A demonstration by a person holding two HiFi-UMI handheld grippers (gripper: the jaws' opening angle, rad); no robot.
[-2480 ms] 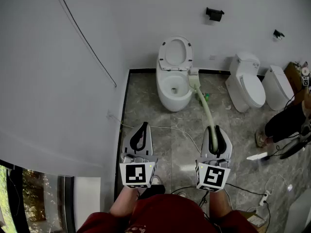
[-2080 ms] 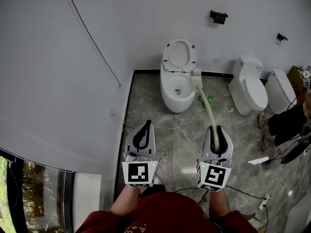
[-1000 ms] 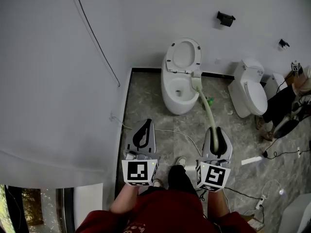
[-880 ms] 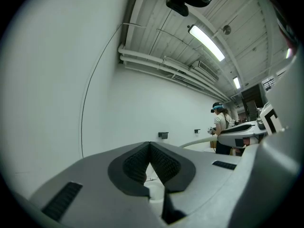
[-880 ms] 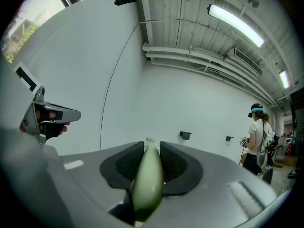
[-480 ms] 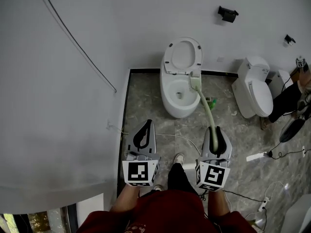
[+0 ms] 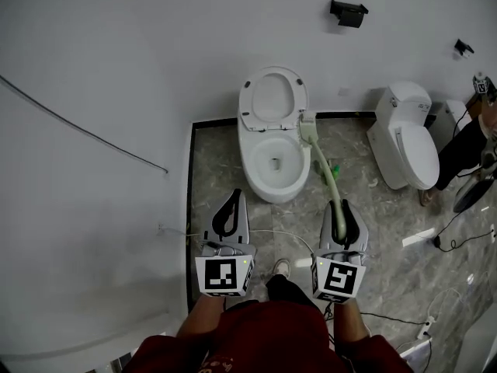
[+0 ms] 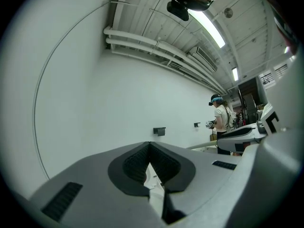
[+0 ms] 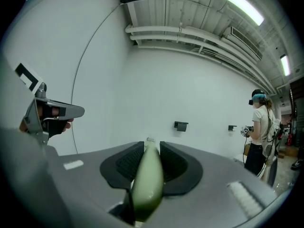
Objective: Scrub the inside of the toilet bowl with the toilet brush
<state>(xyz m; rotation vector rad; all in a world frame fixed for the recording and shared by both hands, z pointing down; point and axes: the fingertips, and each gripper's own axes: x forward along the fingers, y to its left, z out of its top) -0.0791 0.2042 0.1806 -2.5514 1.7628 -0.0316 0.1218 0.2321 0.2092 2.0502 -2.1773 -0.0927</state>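
A white toilet [image 7: 272, 160] with its seat and lid raised stands against the wall ahead. My right gripper [image 7: 340, 210] is shut on the pale green handle of the toilet brush [image 7: 321, 169] [image 9: 147, 179]. The brush's white head [image 7: 307, 127] hangs beside the bowl's right rim, outside the bowl. My left gripper [image 7: 227, 207] [image 8: 148, 167] is shut with nothing between its jaws, held level to the left, in front of the toilet.
Another white toilet [image 7: 408, 134] stands to the right. A person [image 7: 474, 142] [image 9: 260, 127] is at the far right. Cables [image 7: 264, 231] lie on the marble floor, with a power strip [image 7: 427, 329]. A small green object [image 7: 332, 169] lies by the first toilet. A black holder [image 7: 348, 11] is on the wall.
The view has closed in on the toilet, which now sits nearer and more to the left. Both grippers keep the same pose, and the brush head stays by the bowl's right rim.
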